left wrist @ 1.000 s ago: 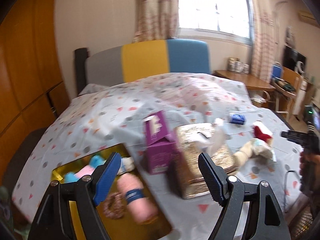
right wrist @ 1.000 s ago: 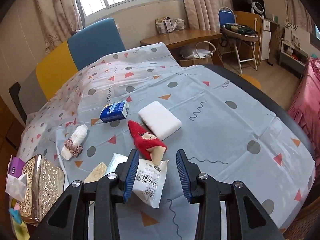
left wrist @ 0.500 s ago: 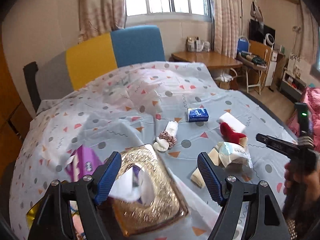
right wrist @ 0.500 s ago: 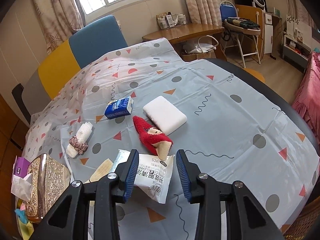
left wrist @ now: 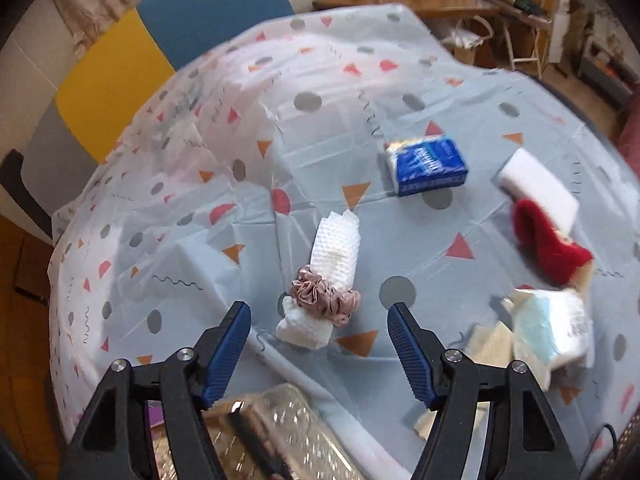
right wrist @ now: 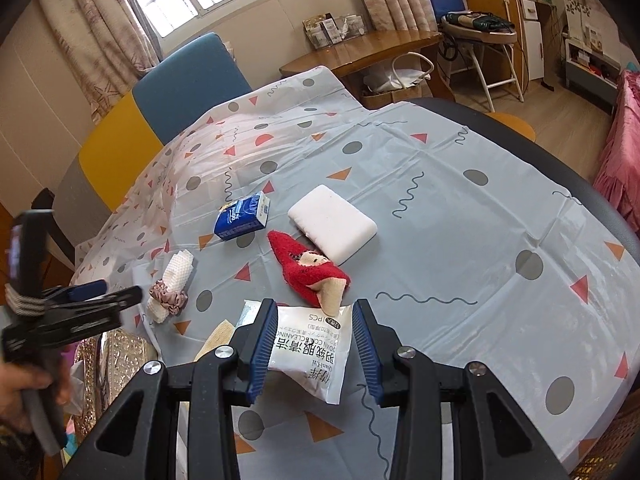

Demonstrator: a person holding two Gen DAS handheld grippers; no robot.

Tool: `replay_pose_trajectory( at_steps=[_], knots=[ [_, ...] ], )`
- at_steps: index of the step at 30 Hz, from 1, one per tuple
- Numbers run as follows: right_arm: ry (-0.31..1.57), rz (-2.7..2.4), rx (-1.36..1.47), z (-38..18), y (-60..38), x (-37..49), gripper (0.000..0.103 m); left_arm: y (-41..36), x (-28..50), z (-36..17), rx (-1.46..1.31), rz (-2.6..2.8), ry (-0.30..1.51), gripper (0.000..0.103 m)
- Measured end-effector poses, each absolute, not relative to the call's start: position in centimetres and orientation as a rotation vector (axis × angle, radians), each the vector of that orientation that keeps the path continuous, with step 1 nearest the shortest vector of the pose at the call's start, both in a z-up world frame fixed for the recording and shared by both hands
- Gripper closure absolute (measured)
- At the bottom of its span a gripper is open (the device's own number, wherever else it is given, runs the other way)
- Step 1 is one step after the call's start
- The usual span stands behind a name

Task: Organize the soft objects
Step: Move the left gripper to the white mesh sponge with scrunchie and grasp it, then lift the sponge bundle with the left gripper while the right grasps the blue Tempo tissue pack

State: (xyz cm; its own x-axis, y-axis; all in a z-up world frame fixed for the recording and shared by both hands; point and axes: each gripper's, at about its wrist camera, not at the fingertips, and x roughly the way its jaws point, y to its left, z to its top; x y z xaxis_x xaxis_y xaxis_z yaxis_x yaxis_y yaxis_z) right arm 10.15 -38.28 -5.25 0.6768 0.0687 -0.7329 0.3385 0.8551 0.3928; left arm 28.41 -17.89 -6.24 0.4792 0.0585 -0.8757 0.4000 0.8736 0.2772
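The left gripper (left wrist: 319,334), jaws apart and just been closing, hangs above a rolled white cloth (left wrist: 326,280) banded by a pink scrunchie (left wrist: 325,296) on the patterned counter (left wrist: 400,240), nothing held. Further right lie a blue tissue pack (right wrist: 242,218), a red sock (right wrist: 306,270) and a white sponge (right wrist: 332,222). The right gripper (right wrist: 315,344), partly open, hovers over a white wipes packet (right wrist: 310,354), empty.
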Motion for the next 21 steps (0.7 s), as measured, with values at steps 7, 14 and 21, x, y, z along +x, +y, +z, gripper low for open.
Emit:
replay_pose_trajectory(
  at_steps=[7,14,21],
  knots=[
    [0.839,-0.133,0.593,-5.7,-38.9,10.4,0.064,-18.3,31.9,-10.3,0.492,-0.165,1.178,0.061],
    [0.839,-0.122,0.598,-5.7,-38.8,10.5,0.064,-19.1,31.4,-10.6,0.524,-0.218,1.166,0.078],
    [0.85,-0.138,0.581,-6.0,-38.8,10.6,0.064,-18.5,29.6,-7.4,0.39,-0.284,1.068,0.079]
  ],
)
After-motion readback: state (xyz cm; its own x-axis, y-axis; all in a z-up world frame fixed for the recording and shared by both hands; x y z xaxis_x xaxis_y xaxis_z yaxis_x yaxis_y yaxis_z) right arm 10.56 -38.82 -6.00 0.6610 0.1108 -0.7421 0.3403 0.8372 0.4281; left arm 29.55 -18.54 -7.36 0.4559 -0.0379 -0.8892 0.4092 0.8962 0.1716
